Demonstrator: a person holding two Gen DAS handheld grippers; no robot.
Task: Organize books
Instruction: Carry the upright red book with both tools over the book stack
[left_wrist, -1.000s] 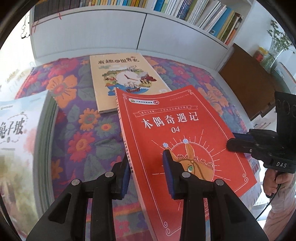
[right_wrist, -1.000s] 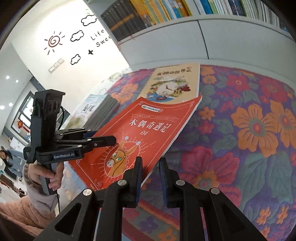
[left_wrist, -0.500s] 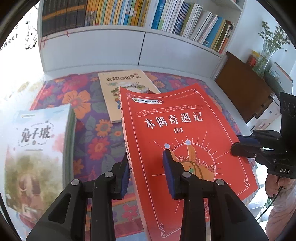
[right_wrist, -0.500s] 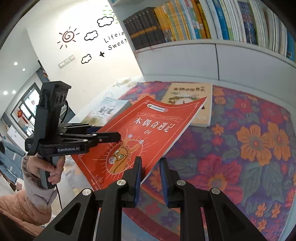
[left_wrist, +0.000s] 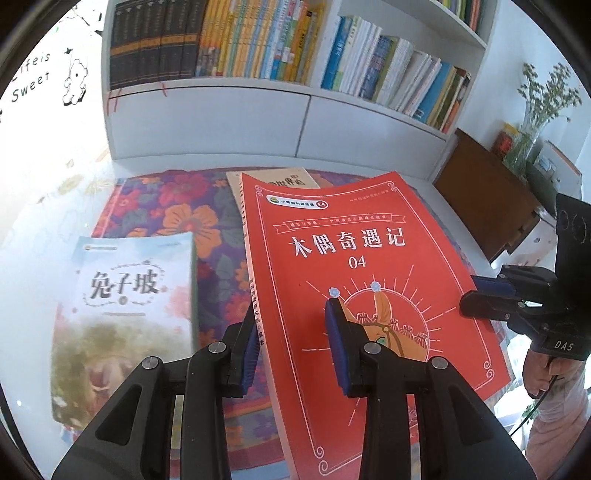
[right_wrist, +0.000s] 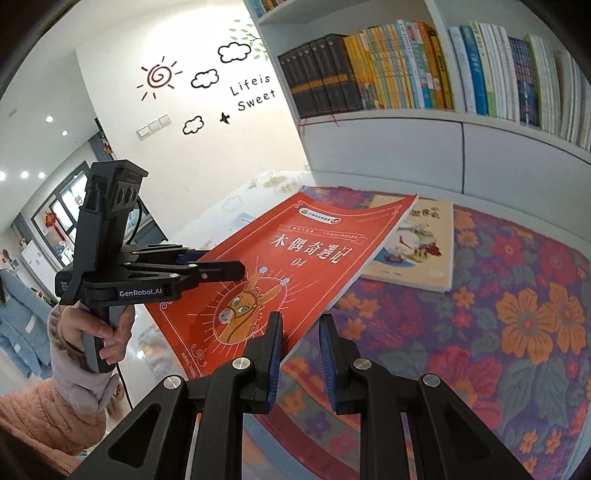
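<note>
A red book (left_wrist: 351, 240) with a donkey on its cover hangs tilted above the flowered cloth, held from both sides. My left gripper (left_wrist: 291, 350) is shut on its spine edge. My right gripper (right_wrist: 300, 354) is shut on the opposite long edge of the red book (right_wrist: 314, 251). From each wrist view the other gripper shows clamped on the book, the right gripper (left_wrist: 476, 302) and the left gripper (right_wrist: 229, 267). A beige picture book (right_wrist: 417, 251) lies flat behind, partly hidden. A pale blue book (left_wrist: 125, 295) lies at the left.
A white bookshelf (left_wrist: 258, 110) packed with upright books stands behind the table. The flowered cloth (right_wrist: 517, 314) covers the table. A brown wooden cabinet (left_wrist: 487, 192) with a vase of greenery (left_wrist: 532, 122) sits at the right. A person's hand (right_wrist: 96, 332) holds the left gripper's handle.
Both grippers have risen with the red book between them, lifting it off the cloth. More of the bookshelf has come into view, and the beige book is now largely covered.
</note>
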